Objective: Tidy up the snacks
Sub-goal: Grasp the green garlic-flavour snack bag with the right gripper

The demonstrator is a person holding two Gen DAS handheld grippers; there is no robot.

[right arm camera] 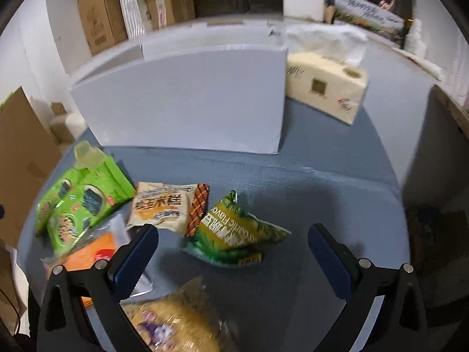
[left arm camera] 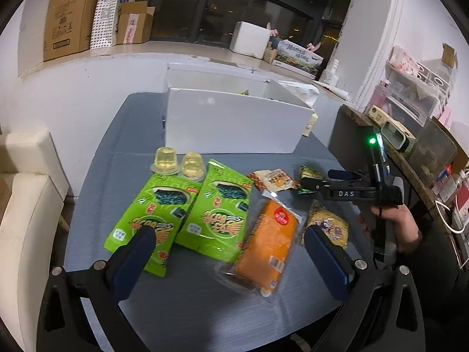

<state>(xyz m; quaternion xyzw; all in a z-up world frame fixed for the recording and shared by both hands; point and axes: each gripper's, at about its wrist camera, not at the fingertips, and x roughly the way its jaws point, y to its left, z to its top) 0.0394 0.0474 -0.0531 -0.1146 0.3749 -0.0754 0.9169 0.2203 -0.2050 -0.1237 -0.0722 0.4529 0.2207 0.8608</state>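
Yellow crumbly snack pack (right arm camera: 181, 319) is lying closest, just under the right gripper (right arm camera: 233, 252), whose fingers (right arm camera: 136, 259) are standing wide apart and holding nothing. Ahead, between those fingers, the green triangular pouch (right arm camera: 234, 231) is sitting on the counter (right arm camera: 322, 193), with the cream rice-cake packet (right arm camera: 164, 205) touching it on the left-finger side. Over at the left gripper (left arm camera: 228, 249), the fingers (left arm camera: 132, 261) are likewise spread wide and empty, framing the orange wrapped cake (left arm camera: 268, 240); two green seaweed packs (left arm camera: 187, 211) are overlapping past the left finger, and two jelly cups (left arm camera: 177, 162) are sitting beyond them. Farther ahead the white box (left arm camera: 234, 123) is standing open, well apart from the pile, a tissue pack (right arm camera: 325, 88) just beside it. This looks like the picking stage: nothing lifted yet. Next, the right fingers would probably need lowering around the green pouch and closing gently, since the puffed bag could slip or crush.
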